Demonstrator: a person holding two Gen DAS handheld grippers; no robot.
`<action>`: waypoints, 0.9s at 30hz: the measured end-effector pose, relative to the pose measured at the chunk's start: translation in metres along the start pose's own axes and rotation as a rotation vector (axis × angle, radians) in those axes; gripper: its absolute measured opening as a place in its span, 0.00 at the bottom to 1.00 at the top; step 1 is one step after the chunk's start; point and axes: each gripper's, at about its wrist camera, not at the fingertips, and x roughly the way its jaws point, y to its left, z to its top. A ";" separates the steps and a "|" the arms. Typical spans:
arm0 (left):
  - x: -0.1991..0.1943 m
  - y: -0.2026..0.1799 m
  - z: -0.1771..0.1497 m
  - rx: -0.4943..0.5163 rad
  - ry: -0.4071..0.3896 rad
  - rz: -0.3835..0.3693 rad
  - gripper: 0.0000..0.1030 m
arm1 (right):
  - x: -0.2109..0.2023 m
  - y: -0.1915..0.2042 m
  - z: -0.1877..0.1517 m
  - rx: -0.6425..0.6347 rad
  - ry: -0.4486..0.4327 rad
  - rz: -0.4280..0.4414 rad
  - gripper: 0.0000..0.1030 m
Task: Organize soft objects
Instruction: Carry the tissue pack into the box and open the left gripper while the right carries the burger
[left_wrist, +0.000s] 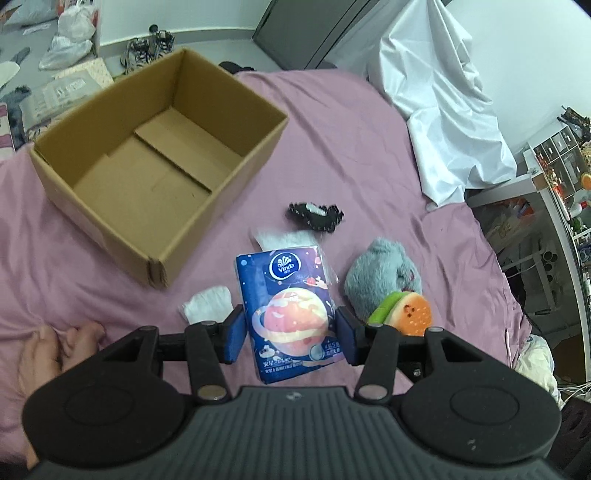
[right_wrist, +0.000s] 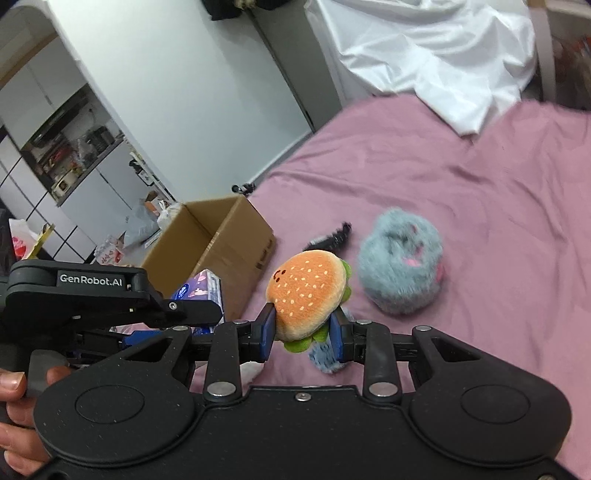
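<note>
In the left wrist view, the left gripper (left_wrist: 291, 334) holds a blue tissue pack (left_wrist: 290, 314) (planet artwork, "Vinda" logo) between its blue fingers (left_wrist: 234, 334), which press on both long sides of the pack. An open cardboard box (left_wrist: 110, 221) sits on the pink bed (left_wrist: 369, 147) in the upper left of the frame, its inside bare. Beyond the pack lie a small black fuzzy item (left_wrist: 314, 216) and two white furry pieces (left_wrist: 208, 304), with a grey plush toy (left_wrist: 380, 277) to the right.

In the right wrist view, the right gripper (right_wrist: 303, 328) is closed on a burger plush (right_wrist: 308, 291), held at frame centre above the bed. The grey plush toy (right_wrist: 400, 260) rests on the bed just right of it, and the cardboard box (right_wrist: 236, 236) stands at centre left. A crumpled white sheet (right_wrist: 424, 55) fills the upper right.
</note>
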 end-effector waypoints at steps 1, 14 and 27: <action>-0.002 0.001 0.001 0.001 -0.003 0.001 0.48 | 0.001 0.001 0.004 0.004 -0.004 0.005 0.29; -0.026 0.005 0.037 0.141 -0.071 0.051 0.48 | 0.017 0.026 0.029 0.009 -0.090 0.067 0.29; -0.034 0.020 0.074 0.283 -0.099 0.090 0.48 | 0.042 0.055 0.042 0.003 -0.103 0.117 0.29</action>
